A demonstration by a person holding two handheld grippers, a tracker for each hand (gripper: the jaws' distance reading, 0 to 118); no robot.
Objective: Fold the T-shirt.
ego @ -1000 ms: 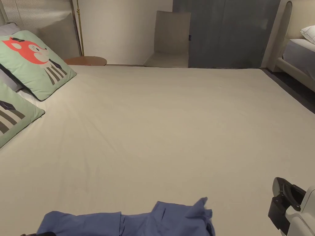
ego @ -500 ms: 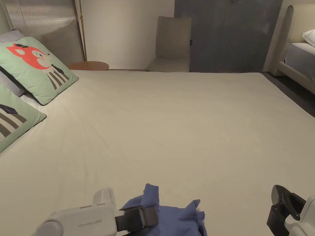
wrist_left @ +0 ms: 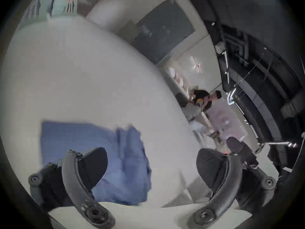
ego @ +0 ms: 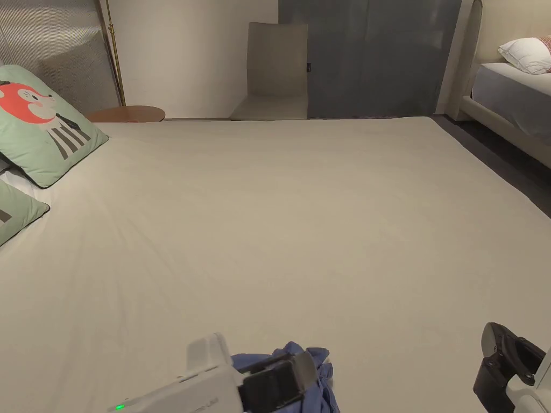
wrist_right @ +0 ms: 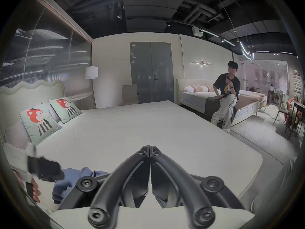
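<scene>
t-shirt (wrist_left: 105,151) beneath spread left gripper (wrist_left: 151,163)

One blue T-shirt (ego: 315,371), two fox cushions (wrist_right: 39,122), two beds (ego: 301,226), two tools (wrist_left: 151,168).

The T-shirt (wrist_left: 115,158) is soft blue cloth, matt and creased. The bed (ego: 301,215) wears a smooth, matt cream sheet with faint wrinkles. The left gripper (wrist_left: 151,171) has matt black plastic jaws with dark metal screws, its body (ego: 183,390) smooth white plastic. The pillows (ego: 37,123) are printed green cloth.
</scene>
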